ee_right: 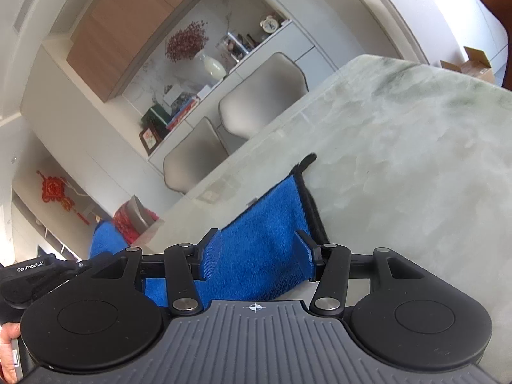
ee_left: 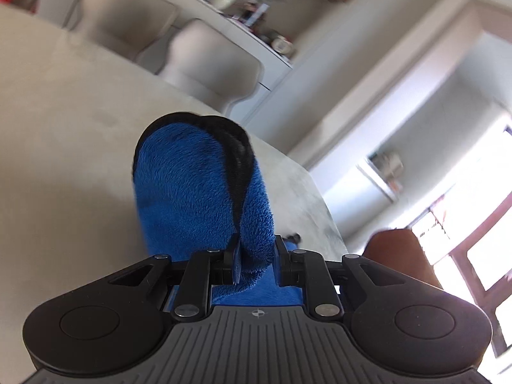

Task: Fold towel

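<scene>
A blue towel (ee_left: 198,188) with a black hem fills the middle of the left wrist view, bunched and standing up from the jaws. My left gripper (ee_left: 256,252) is shut on a thick fold of it above the pale marble table (ee_left: 64,160). In the right wrist view the towel (ee_right: 268,224) lies between the wide-apart fingers of my right gripper (ee_right: 257,246), its black-hemmed corner pointing up over the table (ee_right: 400,176). The right gripper is open. The other handheld gripper (ee_right: 35,272) shows at the left, with more towel behind it.
Two grey chairs (ee_right: 249,105) stand at the table's far side. A white sideboard with a vase (ee_right: 211,67), clock and books is behind them. A brown chair back (ee_left: 400,256) is near the table edge. A cardboard box (ee_right: 473,64) lies beyond the table.
</scene>
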`<state>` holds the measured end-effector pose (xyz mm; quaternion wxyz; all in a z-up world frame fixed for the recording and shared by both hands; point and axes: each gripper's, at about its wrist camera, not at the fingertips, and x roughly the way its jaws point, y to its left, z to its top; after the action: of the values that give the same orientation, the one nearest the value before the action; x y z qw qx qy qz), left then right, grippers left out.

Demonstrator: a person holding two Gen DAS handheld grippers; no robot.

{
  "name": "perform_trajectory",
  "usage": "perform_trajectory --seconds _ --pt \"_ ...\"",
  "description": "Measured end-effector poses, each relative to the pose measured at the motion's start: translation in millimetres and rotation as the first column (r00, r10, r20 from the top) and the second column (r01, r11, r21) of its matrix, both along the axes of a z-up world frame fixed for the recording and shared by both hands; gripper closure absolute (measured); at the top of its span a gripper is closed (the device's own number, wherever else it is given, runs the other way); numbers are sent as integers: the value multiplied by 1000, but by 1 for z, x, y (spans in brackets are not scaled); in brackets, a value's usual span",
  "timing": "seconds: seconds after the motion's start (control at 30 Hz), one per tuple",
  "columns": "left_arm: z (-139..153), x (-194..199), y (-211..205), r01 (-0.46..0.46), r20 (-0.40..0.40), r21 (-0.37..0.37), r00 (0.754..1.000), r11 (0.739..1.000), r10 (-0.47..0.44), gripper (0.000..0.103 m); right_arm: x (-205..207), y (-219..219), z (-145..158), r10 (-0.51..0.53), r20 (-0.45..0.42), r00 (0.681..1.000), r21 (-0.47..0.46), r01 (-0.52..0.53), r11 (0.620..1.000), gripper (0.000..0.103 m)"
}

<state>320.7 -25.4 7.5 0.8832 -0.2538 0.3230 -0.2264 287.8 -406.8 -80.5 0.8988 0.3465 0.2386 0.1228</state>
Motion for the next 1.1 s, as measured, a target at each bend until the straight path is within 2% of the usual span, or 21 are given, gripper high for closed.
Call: perform_trajectory --seconds 0.13,0.37,0.4,0.47,0.53,0.63,0.73,0.8,0.87,1.0,1.1 --pt "-7 14 -49 84 7 57 996 995 -84 86 3 -3 -6 -24 -4 1000 36 24 999 52" --pt "-39 30 -96 143 -49 97 989 985 -139 85 11 -16 -14 -30 -21 999 109 32 994 52" --pt "-42 29 -100 160 -60 114 986 981 -153 83 12 -17 -14 -25 -22 999 114 27 993 52" --pt "-46 26 -103 188 -76 137 981 973 -179 65 14 -16 -14 -14 -21 1000 117 17 993 52" --pt "-45 19 -99 222 -69 127 974 967 -215 50 15 -14 -13 -5 -19 1000 108 7 994 52" --pt "-35 8 -79 201 -28 110 980 973 -199 38 16 -10 -10 10 -15 1000 94 -9 996 52" --pt "-27 -3 -54 156 24 122 987 980 -160 31 17 -6 -7 25 -12 1000 80 -24 997 52" --pt "-24 -12 -30 104 57 129 992 986 -112 28 17 -4 -5 35 -10 999 71 -34 997 52" --pt "-27 -13 -20 86 48 119 995 989 -92 26 18 -2 -4 45 -8 999 61 -45 997 52" --pt "-43 -15 0 87 2 67 996 994 -87 26 19 3 0 65 -4 998 42 -65 997 65" --pt "-46 -13 -2 98 5 71 995 993 -99 26 33 17 1 78 -80 994 -80 -85 993 65"
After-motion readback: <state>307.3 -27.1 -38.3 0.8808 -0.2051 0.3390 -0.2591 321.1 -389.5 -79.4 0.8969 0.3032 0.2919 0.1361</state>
